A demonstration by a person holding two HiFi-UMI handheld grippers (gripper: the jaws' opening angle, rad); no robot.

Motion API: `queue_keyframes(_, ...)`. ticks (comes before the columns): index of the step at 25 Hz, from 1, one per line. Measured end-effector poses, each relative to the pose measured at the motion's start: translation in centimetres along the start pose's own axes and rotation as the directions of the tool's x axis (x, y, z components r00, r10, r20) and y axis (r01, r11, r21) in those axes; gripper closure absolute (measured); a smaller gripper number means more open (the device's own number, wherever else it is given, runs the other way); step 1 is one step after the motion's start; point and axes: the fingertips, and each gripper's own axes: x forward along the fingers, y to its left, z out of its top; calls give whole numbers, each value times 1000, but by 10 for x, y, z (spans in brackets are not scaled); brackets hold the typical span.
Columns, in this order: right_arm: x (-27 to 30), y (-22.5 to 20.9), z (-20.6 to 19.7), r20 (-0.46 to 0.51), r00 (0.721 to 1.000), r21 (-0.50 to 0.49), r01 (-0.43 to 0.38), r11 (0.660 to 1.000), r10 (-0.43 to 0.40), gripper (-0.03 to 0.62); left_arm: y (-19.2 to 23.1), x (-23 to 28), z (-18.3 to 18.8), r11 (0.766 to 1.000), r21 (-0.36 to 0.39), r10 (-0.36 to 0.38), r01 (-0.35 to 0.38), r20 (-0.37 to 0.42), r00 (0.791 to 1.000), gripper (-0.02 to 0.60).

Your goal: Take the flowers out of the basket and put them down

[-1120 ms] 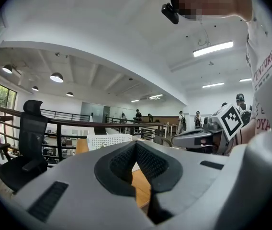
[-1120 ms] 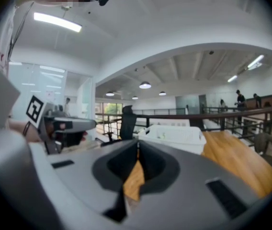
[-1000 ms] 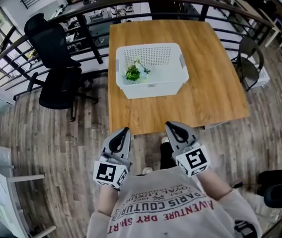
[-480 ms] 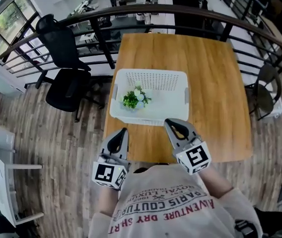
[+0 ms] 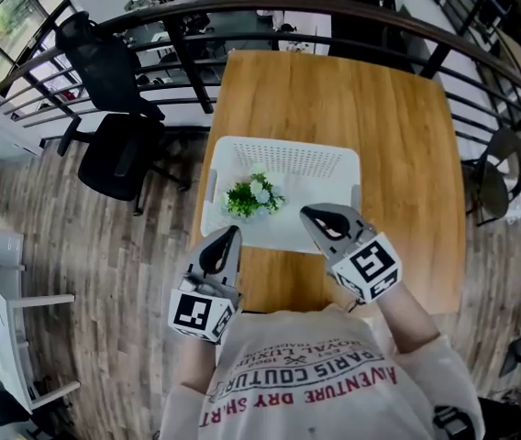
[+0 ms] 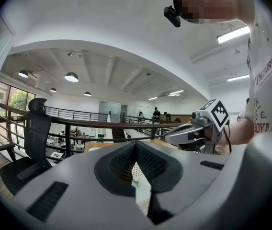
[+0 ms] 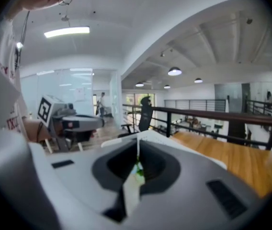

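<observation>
A white perforated basket (image 5: 283,143) stands at the near end of a wooden table (image 5: 407,154). A small bunch of green and white flowers (image 5: 253,195) lies in its left half. My left gripper (image 5: 231,235) is shut and empty, with its tip at the basket's near left rim. The right gripper (image 5: 314,214), also shut and empty, points over the near right rim. In the left gripper view the flowers (image 6: 135,181) show as a speck below the jaw tips (image 6: 136,145). The right gripper view shows them (image 7: 139,169) past its own tips (image 7: 138,143).
Two black office chairs (image 5: 114,149) stand left of the table on the wood floor. A dark railing (image 5: 242,9) curves round the table's far side. Another chair (image 5: 488,183) sits at the right.
The table and basket have come closer in the head view. Both grippers have gone from short of the table edge to the basket's near rim, still shut.
</observation>
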Motion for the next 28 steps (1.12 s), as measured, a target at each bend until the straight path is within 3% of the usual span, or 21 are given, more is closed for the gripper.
queue_keyframes(3, 27, -9, 1, -30, 999, -10, -42, 999, 42, 555, 24, 10, -2, 1000, 0, -4, 4, -9, 1000, 566)
queue_keyframes(5, 45, -11, -2, -66, 994, -14, -84, 996, 83, 448, 39, 15, -4, 1000, -7, -5, 5, -12, 1000, 566)
queue_keyframes(8, 73, -8, -13, -139, 979, -49, -157, 986, 149, 344, 59, 23, -7, 1000, -9, -7, 6, -21, 1000, 566)
queue_keyframes(12, 114, -9, -40, -252, 945, -82, -236, 968, 209, 242, 84, 31, -11, 1000, -29, -5, 4, -25, 1000, 566)
queue_keyframes(15, 143, -14, -74, -365, 898, -48, -280, 959, 244, 178, 100, 36, -16, 999, -38, -4, 3, -31, 999, 566)
queue_keyframes(18, 168, -17, -110, -449, 849, -6, -313, 950, 277, 144, 113, 38, -23, 999, -52, 0, -2, -38, 999, 566)
queue_keyframes(22, 189, -12, -147, -543, 780, -24, -386, 922, 312, 112, 132, 41, -33, 997, -68, 22, -26, -58, 998, 566)
queue_keyframes(28, 216, -16, -186, -604, 734, -49, -421, 906, 309, 106, 149, 47, -50, 994, -97, 34, -42, -79, 996, 566)
